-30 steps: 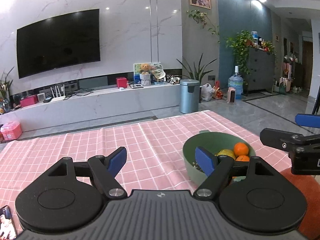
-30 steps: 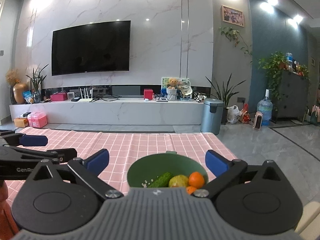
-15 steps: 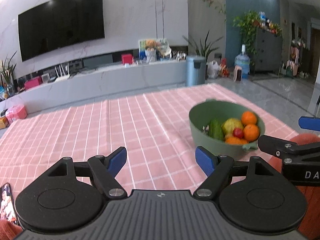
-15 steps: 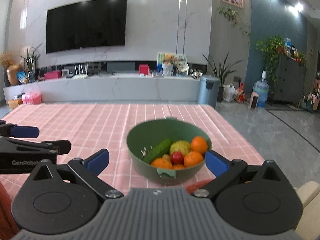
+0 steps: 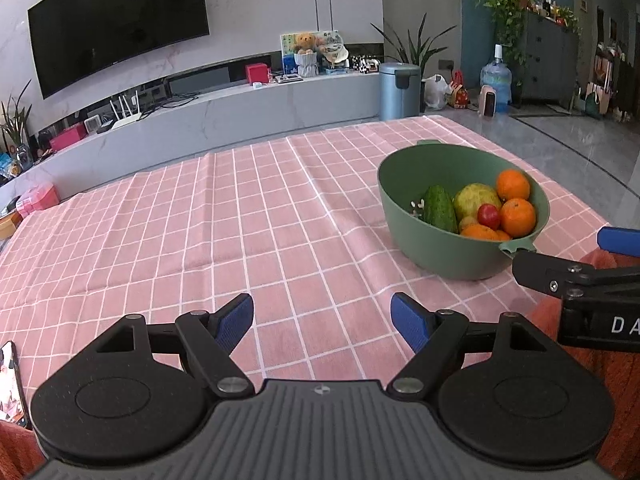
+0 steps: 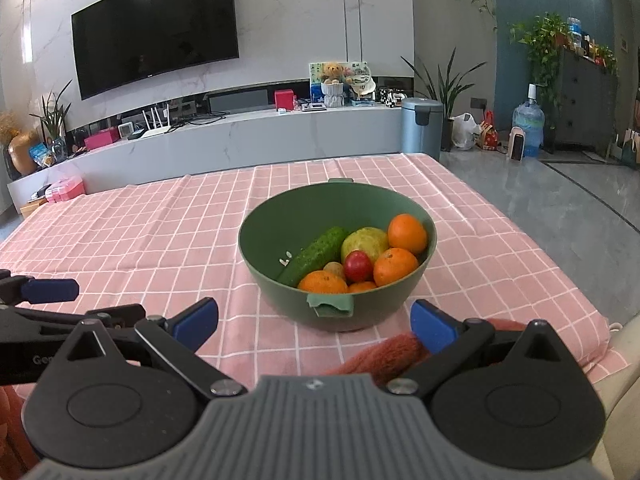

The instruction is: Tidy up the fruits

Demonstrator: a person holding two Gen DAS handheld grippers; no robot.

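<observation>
A green bowl (image 6: 336, 304) is sitting on the pink checked tablecloth (image 5: 200, 232), at the centre of the right wrist frame and at the right of the left wrist frame, and it is holding a cucumber (image 6: 314, 256), a yellow-green fruit (image 6: 366, 242), a small red fruit (image 6: 358, 266) and several oranges (image 6: 408, 234). The right gripper (image 6: 314, 316) is hovering low in its frame just in front of the bowl, jaws spread wide and holding nothing. The left gripper (image 5: 322, 316) is hanging over bare cloth at the lower centre of its frame, jaws likewise apart and empty.
</observation>
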